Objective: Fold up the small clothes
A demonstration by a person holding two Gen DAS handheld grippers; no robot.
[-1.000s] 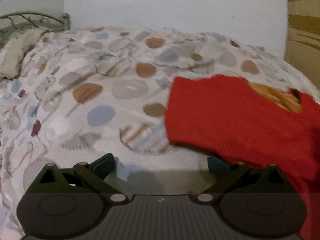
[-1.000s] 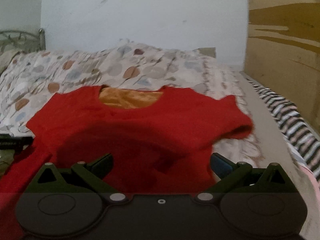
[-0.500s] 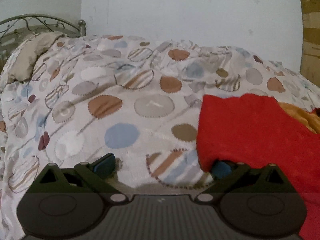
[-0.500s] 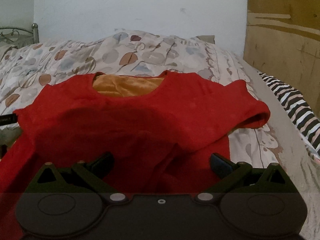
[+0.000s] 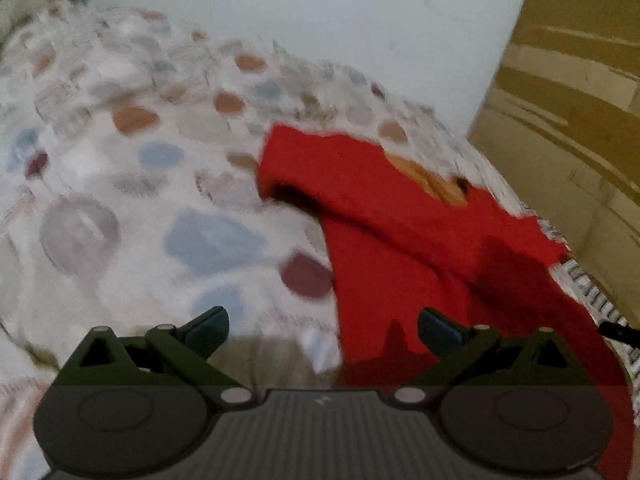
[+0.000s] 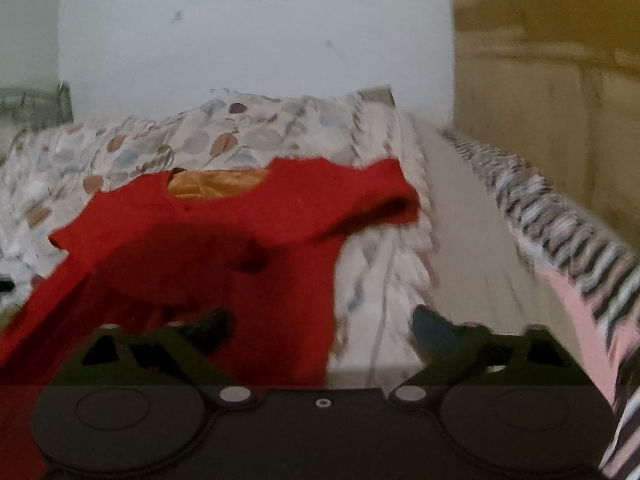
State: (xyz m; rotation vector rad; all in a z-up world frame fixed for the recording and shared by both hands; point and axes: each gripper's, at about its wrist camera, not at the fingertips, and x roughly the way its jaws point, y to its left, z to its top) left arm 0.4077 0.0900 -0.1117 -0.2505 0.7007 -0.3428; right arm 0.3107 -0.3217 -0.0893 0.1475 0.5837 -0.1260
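Holding both grippers over the bed, I see the left gripper [image 5: 323,326] with jaws apart, the shirt's [image 5: 400,248] side edge lying between them, unclamped. The right gripper [image 6: 322,322] has just been closing yet stands apart, the shirt's other edge between its fingers, ungripped. The red shirt lies spread on the patterned blanket [image 5: 120,200], a striped cloth [image 6: 568,240] at right.
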